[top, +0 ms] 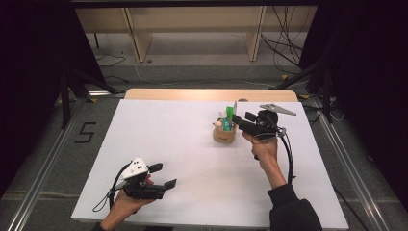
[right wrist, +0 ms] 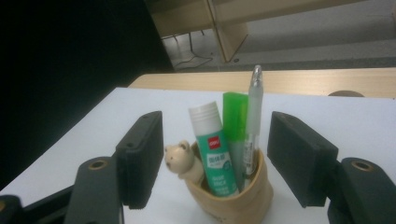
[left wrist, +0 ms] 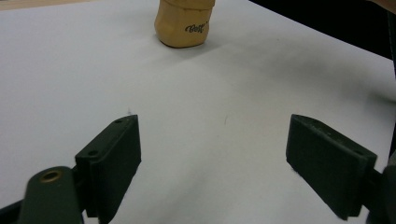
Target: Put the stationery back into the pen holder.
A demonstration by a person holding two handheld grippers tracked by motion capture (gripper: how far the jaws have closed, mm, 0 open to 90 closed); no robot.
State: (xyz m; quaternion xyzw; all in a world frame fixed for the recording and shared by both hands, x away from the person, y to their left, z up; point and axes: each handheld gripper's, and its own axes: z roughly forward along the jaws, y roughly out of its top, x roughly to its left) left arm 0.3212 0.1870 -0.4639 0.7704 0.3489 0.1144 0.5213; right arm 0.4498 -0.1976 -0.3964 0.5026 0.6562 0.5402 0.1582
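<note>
Stationery fills a small tan pouch-style pen holder (top: 224,134) that stands upright on the white table (top: 159,139), right of centre and toward the far edge. Inside it, seen from the right gripper view, are a glue stick (right wrist: 214,149) with a white cap and green label, a green highlighter (right wrist: 235,126), a clear pen (right wrist: 253,116) whose tip rises highest, and a little cream bear figure (right wrist: 180,160) peeking over the rim.

The holder looks soft-sided and light, so it would probably sag or tip if squeezed hard or knocked. The items inside are stiff, smooth plastic and likely light and a bit slippery. The pen and highlighter offer the easiest hold on the upper shaft, well above the rim, pulled straight up so the pouch stays put.

The right gripper (top: 244,121) is held just beside the holder on its right, pointing toward it roughly level, the person's hand (top: 263,147) wrapped under the body and the forearm coming in from the near edge. Its jaws stand wide apart, framing the holder with nothing pinched between them.

The left gripper (top: 163,175) sits low near the table's near-left corner, well apart from the holder, aimed across the table toward it. Its jaws are also spread wide and hold nothing.
</note>
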